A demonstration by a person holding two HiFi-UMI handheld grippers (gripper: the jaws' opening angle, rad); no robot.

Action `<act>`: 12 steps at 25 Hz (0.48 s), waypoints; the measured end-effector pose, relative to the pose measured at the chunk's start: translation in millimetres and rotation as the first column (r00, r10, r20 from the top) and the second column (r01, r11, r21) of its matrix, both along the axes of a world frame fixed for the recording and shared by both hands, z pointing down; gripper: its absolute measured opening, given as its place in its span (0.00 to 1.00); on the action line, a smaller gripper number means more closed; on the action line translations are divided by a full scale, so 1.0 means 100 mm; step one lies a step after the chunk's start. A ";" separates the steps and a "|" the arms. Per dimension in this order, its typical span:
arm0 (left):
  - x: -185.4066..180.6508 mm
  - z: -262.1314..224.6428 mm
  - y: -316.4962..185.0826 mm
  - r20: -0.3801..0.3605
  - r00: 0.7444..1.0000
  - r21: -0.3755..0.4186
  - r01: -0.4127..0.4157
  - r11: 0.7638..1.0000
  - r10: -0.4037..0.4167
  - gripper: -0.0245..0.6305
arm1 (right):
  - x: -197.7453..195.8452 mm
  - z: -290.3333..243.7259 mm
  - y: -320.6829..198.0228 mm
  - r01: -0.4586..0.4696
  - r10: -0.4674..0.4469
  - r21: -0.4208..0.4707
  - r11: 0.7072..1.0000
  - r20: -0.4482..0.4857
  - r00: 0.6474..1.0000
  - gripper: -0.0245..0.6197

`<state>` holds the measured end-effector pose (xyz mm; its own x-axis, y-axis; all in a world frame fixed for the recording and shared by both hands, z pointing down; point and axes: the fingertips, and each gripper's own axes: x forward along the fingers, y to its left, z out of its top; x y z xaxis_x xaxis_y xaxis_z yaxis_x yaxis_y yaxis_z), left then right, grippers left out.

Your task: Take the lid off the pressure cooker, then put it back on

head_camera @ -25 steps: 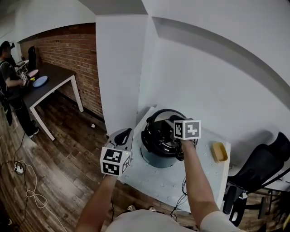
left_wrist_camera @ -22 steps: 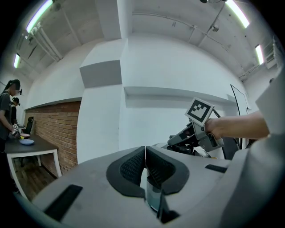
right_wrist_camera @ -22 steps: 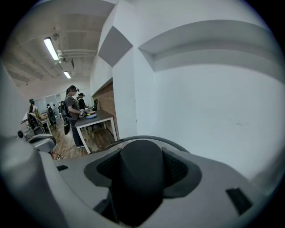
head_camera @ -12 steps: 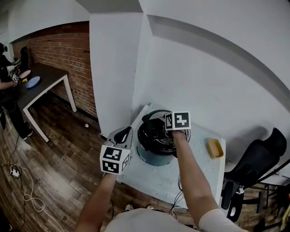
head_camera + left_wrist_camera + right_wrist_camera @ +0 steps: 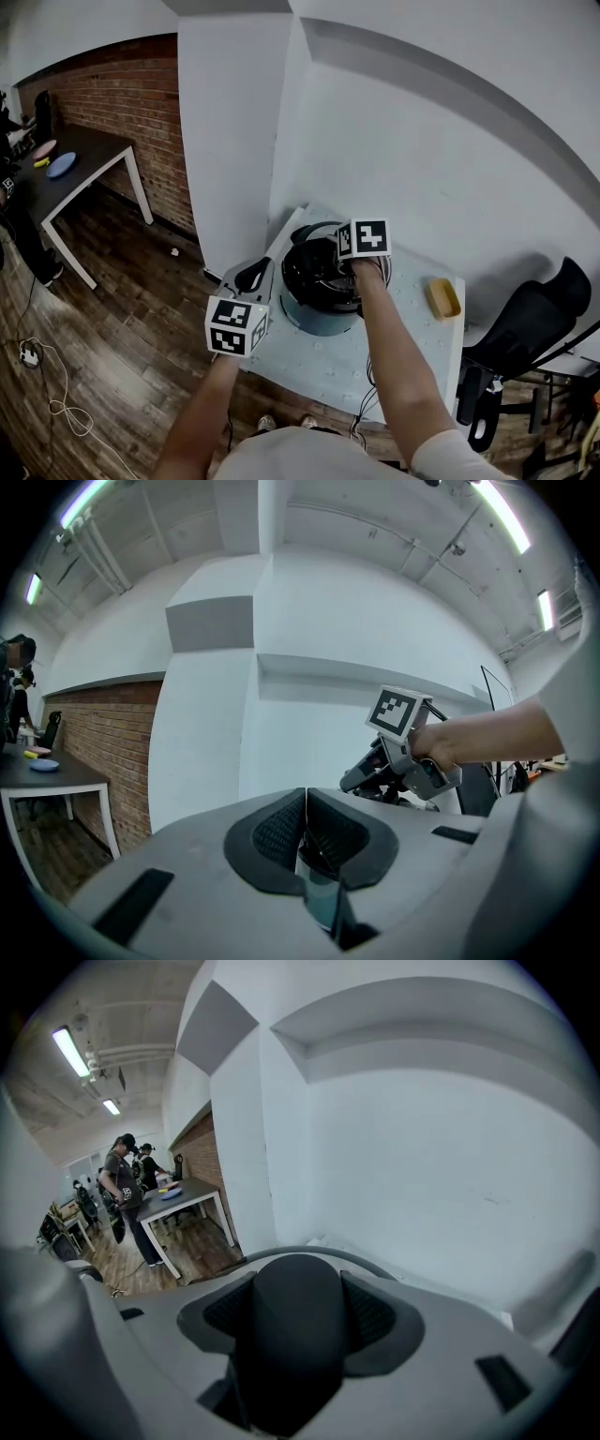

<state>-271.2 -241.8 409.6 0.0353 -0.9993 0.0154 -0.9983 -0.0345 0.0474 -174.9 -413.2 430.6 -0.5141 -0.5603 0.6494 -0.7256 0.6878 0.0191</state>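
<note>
— Pressure cooker (image 5: 317, 317): where is it from your side?

— On the pale table (image 5: 375, 366) in the corner, close to the white wall. Its black lid (image 5: 314, 274) is on top of the pot, though I can't tell from here whether it's fully seated. A looped carry handle (image 5: 323, 230) stands up behind it.

— And the right gripper (image 5: 349, 270)?

— It comes down over the lid from the wall side, with the marker cube uppermost. Looking along it, the two ribbed pads are clamped on the lid's rounded black knob (image 5: 291, 1335), one on each side. The knob fills the space between them.

— What's the left gripper (image 5: 254, 276) doing?

— It's held off to the left of the cooker, over the table's near-left edge, touching nothing. Its fingers (image 5: 272, 832) are pressed together with nothing caught between them, and the cooker's bluish body shows beyond them, low down.

— Anything else on that table?

— A small yellow object (image 5: 442, 297) lies to the right, well apart from the cooker. A black chair (image 5: 539, 323) stands past the right end of the table.

— And further off?

— There's a dark table (image 5: 89, 173) by the brick wall (image 5: 122, 84), with a blue plate (image 5: 61, 165) on it. A person (image 5: 122, 1180) stands beside it.
</note>
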 end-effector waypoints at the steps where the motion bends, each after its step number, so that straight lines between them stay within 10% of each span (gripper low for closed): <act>1: 0.01 0.01 -0.01 -0.002 1.000 -0.002 -0.003 1.000 0.003 0.06 | 0.00 0.00 0.00 -0.005 0.005 0.000 1.000 -0.001 1.000 0.47; 12: 0.09 0.10 -0.08 -0.021 0.999 -0.012 -0.027 1.000 0.026 0.06 | 0.01 0.01 -0.01 -0.020 0.020 -0.007 1.000 -0.008 1.000 0.47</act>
<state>-262.0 -249.6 419.5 0.0621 -0.9977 0.0266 -0.9958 -0.0601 0.0685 -174.3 -414.0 432.1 -0.4975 -0.5661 0.6573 -0.7391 0.6733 0.0206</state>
